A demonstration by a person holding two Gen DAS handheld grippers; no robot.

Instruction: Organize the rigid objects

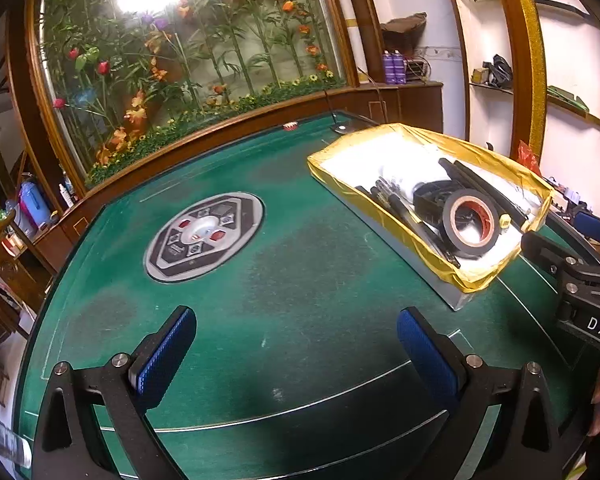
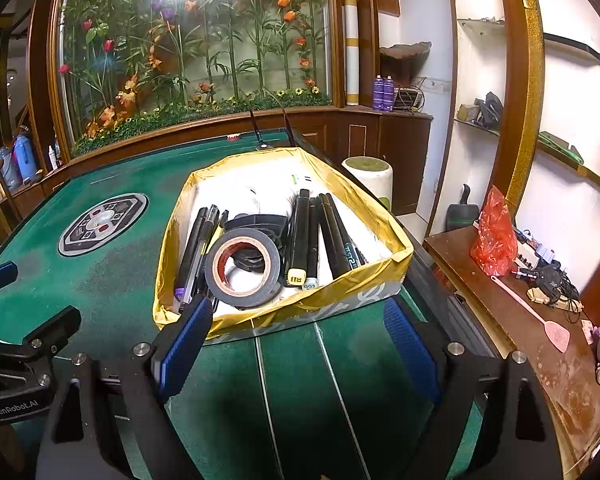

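Hovering with fingers spread and empty, the right gripper (image 2: 296, 344) faced the yellow-lined box (image 2: 396, 258) just ahead, holding a tape roll (image 2: 242, 267) and markers (image 2: 300, 236); the left gripper (image 1: 296, 344), also spread, hung over green felt table (image 1: 260, 248), box to its right.

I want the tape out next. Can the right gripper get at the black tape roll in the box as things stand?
Probably yes. The right gripper is open and empty, facing the box, and the black tape roll lies on top near the front wall, uncovered. Pens and markers crowd both sides, so the jaws may brush them.
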